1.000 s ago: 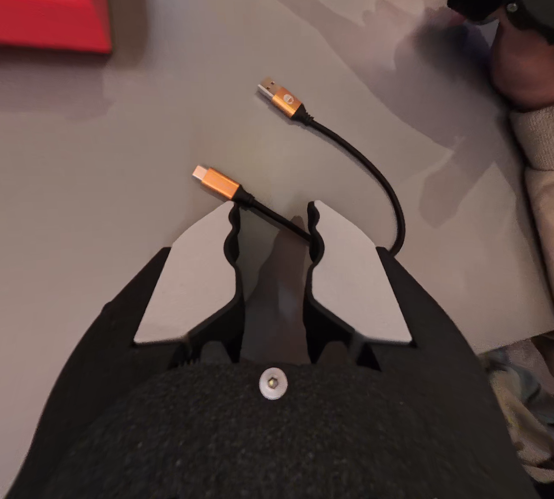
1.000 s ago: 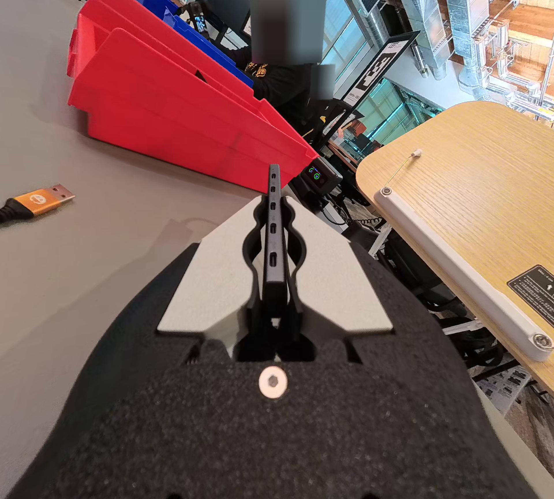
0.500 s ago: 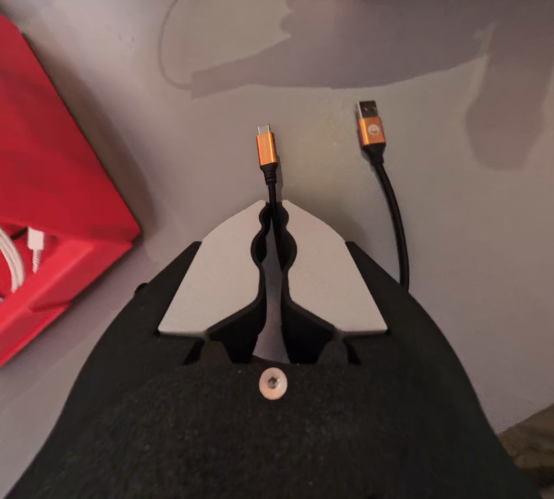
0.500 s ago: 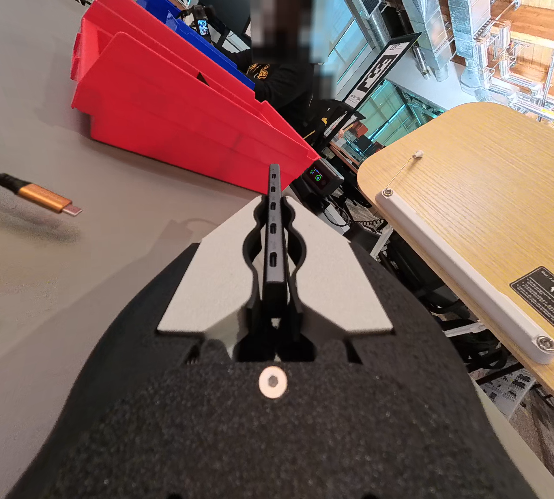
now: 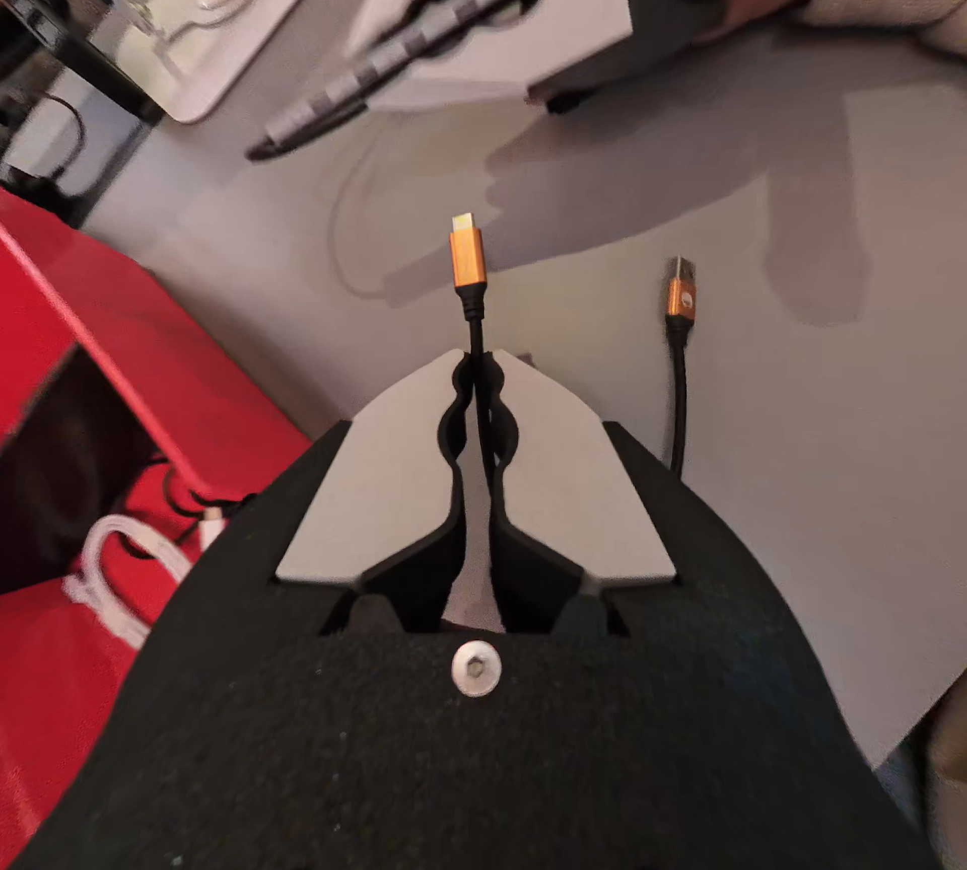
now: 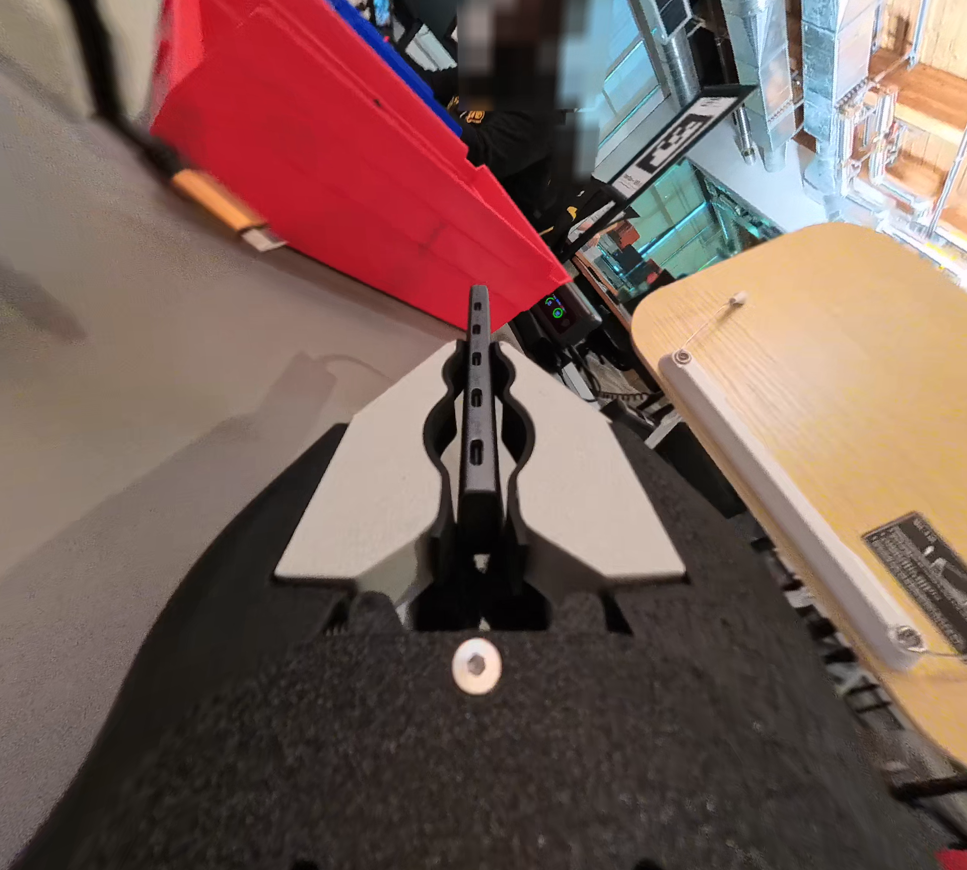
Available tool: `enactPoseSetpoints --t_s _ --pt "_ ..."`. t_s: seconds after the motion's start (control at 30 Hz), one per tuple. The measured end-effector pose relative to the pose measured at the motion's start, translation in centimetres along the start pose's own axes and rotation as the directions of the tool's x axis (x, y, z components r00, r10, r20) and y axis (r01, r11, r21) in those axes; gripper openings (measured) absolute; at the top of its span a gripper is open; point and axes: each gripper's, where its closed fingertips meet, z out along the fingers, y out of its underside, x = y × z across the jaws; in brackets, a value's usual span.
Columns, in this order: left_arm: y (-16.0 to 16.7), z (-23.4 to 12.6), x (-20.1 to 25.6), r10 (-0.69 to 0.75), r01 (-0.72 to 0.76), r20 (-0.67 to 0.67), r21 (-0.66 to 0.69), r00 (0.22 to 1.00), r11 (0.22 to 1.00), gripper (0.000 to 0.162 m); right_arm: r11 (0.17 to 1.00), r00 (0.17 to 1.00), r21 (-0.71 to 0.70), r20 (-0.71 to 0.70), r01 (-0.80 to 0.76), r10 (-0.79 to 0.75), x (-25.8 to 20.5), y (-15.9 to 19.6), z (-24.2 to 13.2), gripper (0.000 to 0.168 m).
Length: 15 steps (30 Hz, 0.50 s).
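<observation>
Grey table [image 5: 785, 426]; cable [image 5: 475, 322] between tool [image 5: 479, 358] tips

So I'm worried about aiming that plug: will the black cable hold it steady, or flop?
Probably fairly steady: the left gripper pinches the black cable just behind the orange USB-C plug, which juts straight. The loose USB-A end likely drags along.

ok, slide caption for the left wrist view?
Left hand-held gripper shut on black cable, orange plug pointing forward.
</observation>
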Motion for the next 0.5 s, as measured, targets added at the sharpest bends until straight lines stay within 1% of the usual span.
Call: enactPoseSetpoints --t_s 0.1,0.2,0.27,0.4,0.5 --pt "-1.7 -0.2 -0.8 0.008 -0.008 -0.036 -0.007 0.999 1.000 0.003 0.989 0.992 -0.075 -0.006 0.128 -0.129 -0.6 0.5 0.3 0.008" --pt "-2.9 0.6 -1.0 -0.012 0.009 -0.086 -0.031 0.996 0.999 0.003 0.971 0.976 -0.109 -0.029 0.212 -0.217 -0.6 0.3 0.5 0.008" --pt "-3.2 1.3 -1.3 -0.038 0.031 -0.090 -0.072 0.995 0.997 0.003 0.958 0.965 -0.132 -0.030 0.254 -0.260 -0.7 0.5 0.5 0.008" --pt "-3.2 2.3 -1.6 -0.021 0.011 -0.080 -0.125 0.997 0.992 0.003 0.938 0.948 -0.147 -0.017 0.313 -0.319 -1.2 0.5 0.7 0.008" --pt "-3.0 2.7 -1.5 -0.031 0.020 -0.084 -0.131 0.996 0.991 0.003 0.926 0.936 -0.148 0.001 0.348 -0.352 -1.8 0.4 0.8 0.009"
